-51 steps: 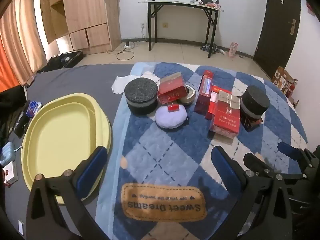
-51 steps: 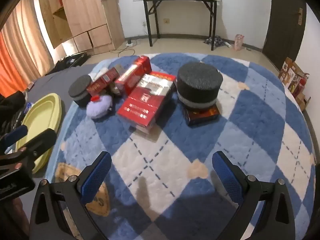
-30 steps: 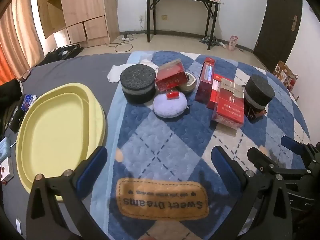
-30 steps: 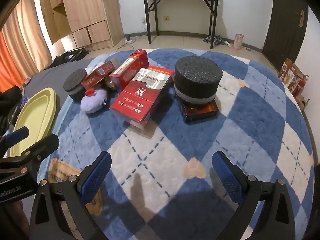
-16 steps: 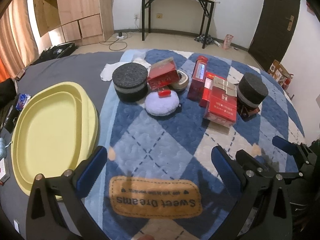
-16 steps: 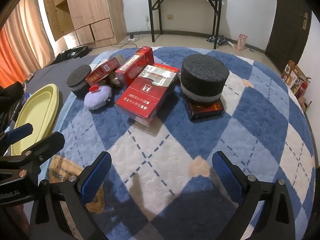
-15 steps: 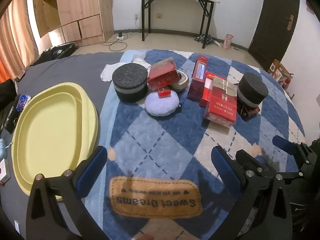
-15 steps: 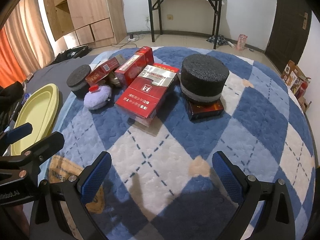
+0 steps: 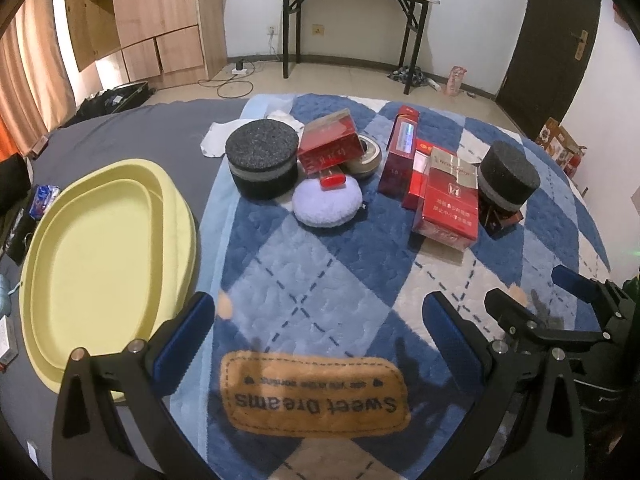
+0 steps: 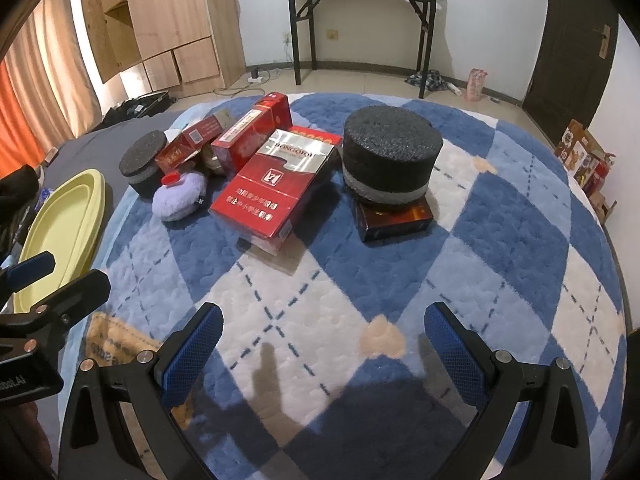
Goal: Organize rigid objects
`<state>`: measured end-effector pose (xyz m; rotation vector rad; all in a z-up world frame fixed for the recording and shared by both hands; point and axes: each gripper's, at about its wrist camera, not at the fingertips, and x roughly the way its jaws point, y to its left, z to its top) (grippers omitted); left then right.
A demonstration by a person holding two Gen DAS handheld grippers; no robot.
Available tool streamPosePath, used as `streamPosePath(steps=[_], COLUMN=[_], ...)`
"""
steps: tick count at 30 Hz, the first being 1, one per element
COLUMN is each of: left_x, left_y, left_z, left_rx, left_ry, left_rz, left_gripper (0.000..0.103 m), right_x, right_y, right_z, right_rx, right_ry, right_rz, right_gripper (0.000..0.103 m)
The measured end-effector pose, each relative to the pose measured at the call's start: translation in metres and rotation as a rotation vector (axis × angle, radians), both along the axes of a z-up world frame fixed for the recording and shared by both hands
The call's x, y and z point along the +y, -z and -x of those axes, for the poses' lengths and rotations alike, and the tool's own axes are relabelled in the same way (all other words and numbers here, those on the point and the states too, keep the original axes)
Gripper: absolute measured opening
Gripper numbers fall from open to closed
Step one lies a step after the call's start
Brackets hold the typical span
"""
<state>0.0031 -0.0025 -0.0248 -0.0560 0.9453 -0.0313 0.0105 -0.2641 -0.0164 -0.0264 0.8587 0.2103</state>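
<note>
Blue-and-white quilted bedding now fills less of each view, both cameras having pulled back a little since a second ago, so the left gripper (image 9: 316, 334) and right gripper (image 10: 324, 340) (jaws spread, empty) hover short of the red carton (image 10: 272, 184), yellow tray (image 9: 100, 248) unfilled.

I see a blanket (image 9: 312, 264) in blue, pale blue and cream diamonds with dashed dark lines, and a tan patch (image 9: 316, 394) lettered in dark brown. The oval tray (image 9: 100, 256) is pale yellow. Both foam cylinders (image 9: 262, 158) (image 10: 392, 154) are black with a grey band. The cigarette carton (image 10: 272, 188) is red and silver with pale lettering; the puff (image 9: 327, 204) is lavender with a red cap. My gripper pads (image 10: 192, 354) are blue on black frames.
</note>
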Motion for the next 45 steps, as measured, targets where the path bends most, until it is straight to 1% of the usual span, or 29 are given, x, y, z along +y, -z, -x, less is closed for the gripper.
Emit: streamPosePath(steps=[5, 8, 13, 18, 22, 25, 28, 30, 33, 35, 38, 42, 43, 45], left_x=[-0.001, 0.0, 0.001, 0.0, -0.002, -0.002, -0.002, -0.005, -0.008, -0.008, -0.005, -0.003, -0.003, -0.004], left_y=[0.0, 0.0, 0.001, 0.002, 0.002, 0.002, 0.003, 0.003, 0.004, 0.004, 0.005, 0.004, 0.003, 0.004], left_z=[0.0, 0.0, 0.0, -0.001, 0.0, 0.0, 0.001, 0.001, 0.003, 0.003, 0.002, 0.002, 0.002, 0.003], left_rx=[-0.009, -0.011, -0.01, -0.014, -0.019, -0.019, -0.024, -0.028, -0.033, -0.03, -0.016, -0.021, -0.025, -0.023], left_ry=[-0.005, -0.009, -0.014, -0.009, -0.007, -0.007, 0.007, 0.026, 0.042, 0.041, 0.029, 0.039, 0.037, 0.03], left_rz=[-0.027, -0.025, -0.028, -0.03, -0.046, -0.046, -0.043, -0.063, -0.082, -0.077, -0.058, -0.036, -0.041, -0.047], left_gripper=[0.103, 0.103, 0.103, 0.103, 0.103, 0.103, 0.103, 0.103, 0.103, 0.103, 0.103, 0.103, 0.103, 0.103], right_x=[-0.001, 0.001, -0.001, -0.002, -0.004, -0.004, -0.005, -0.006, -0.008, -0.009, -0.011, -0.016, -0.019, -0.028], right_y=[0.0, 0.001, 0.0, -0.001, 0.002, 0.006, 0.012, 0.014, 0.012, 0.007, 0.002, -0.003, -0.004, -0.008], right_z=[0.0, -0.001, -0.001, 0.002, -0.001, -0.006, -0.011, -0.014, -0.014, -0.012, -0.009, -0.004, -0.005, -0.005], right_rx=[-0.001, -0.003, -0.018, -0.043, -0.024, 0.01, 0.046, 0.056, 0.048, 0.027, 0.003, 0.01, 0.021, 0.027], right_ry=[0.006, 0.01, -0.006, -0.009, -0.004, -0.018, -0.046, -0.047, -0.053, -0.053, -0.04, 0.006, 0.036, 0.078], right_rz=[0.005, 0.042, 0.025, 0.044, 0.042, 0.046, 0.024, 0.003, -0.021, -0.029, -0.021, -0.036, -0.034, -0.082], right_gripper=[0.103, 0.103, 0.103, 0.103, 0.103, 0.102, 0.102, 0.102, 0.102, 0.102, 0.102, 0.102, 0.102, 0.102])
